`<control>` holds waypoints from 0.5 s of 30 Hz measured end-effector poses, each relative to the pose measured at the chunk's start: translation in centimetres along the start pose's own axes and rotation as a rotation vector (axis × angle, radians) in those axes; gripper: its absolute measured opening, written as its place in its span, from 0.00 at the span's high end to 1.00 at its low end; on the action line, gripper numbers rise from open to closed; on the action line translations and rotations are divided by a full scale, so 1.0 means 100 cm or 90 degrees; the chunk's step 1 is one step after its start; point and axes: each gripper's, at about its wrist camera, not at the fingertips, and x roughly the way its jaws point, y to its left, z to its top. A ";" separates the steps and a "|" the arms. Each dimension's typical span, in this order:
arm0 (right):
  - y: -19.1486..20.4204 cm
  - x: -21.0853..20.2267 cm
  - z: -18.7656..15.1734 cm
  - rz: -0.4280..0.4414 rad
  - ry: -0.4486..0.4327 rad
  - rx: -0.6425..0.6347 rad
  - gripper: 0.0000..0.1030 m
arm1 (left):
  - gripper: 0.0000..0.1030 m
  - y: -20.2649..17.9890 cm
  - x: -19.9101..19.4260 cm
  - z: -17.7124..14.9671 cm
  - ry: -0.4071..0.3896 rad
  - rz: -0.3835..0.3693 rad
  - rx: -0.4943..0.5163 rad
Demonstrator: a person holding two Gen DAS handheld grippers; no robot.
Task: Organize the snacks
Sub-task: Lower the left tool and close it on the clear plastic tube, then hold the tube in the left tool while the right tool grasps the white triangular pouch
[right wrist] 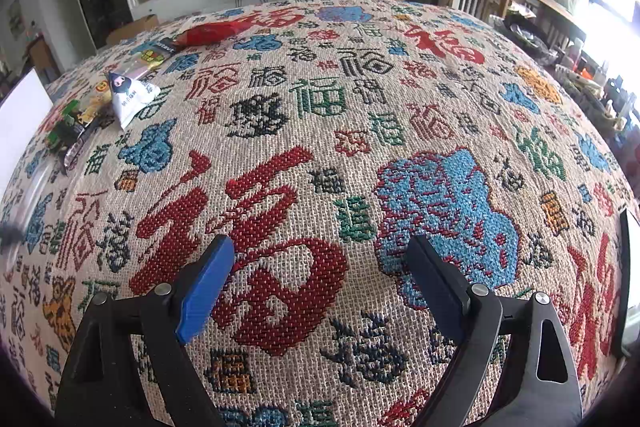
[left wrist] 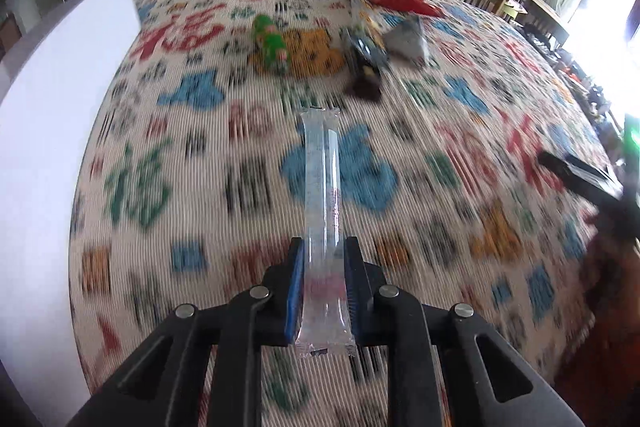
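The patterned tablecloth (left wrist: 208, 155) smears with motion blur in the left wrist view, and the snack pile (left wrist: 340, 43) beyond is too blurred to read. A white box (right wrist: 20, 99) is cut off at the right view's edge.

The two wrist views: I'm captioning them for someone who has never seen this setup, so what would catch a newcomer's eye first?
First, the loud woven cloth with red, blue and green characters, filling both views. Next, the clear stick pack clamped in the left gripper, jutting out ahead of its jaws over the cloth. Then the small heap of snacks at the cloth's far left in the right view, while the right gripper is open and empty.
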 end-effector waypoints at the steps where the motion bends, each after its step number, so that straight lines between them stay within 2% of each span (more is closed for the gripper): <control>1: 0.000 0.000 0.000 0.000 0.000 0.000 0.12 | 0.68 -0.001 -0.004 -0.008 -0.001 -0.005 -0.001; 2: 0.000 0.000 0.000 0.000 0.000 0.000 0.12 | 0.57 -0.003 -0.007 -0.014 -0.001 -0.003 -0.002; 3: 0.000 0.000 0.000 0.000 0.000 0.000 0.12 | 0.29 -0.005 -0.007 -0.015 -0.001 0.003 0.001; 4: 0.000 0.000 0.000 0.000 0.000 0.000 0.12 | 0.18 -0.007 -0.007 -0.016 -0.007 0.010 0.008; 7: 0.000 0.000 0.000 0.001 0.000 0.001 0.12 | 0.19 -0.009 0.007 -0.003 -0.035 0.057 0.036; 9: 0.000 0.000 0.000 0.001 0.000 0.001 0.12 | 0.19 -0.001 0.018 0.004 -0.039 0.078 0.019; 10: 0.000 0.000 0.000 0.003 -0.001 0.002 0.12 | 0.19 0.003 0.018 0.006 -0.061 0.092 0.011; 15: 0.000 0.000 0.000 0.007 -0.002 0.005 0.12 | 0.19 0.031 0.018 0.005 -0.080 0.115 -0.035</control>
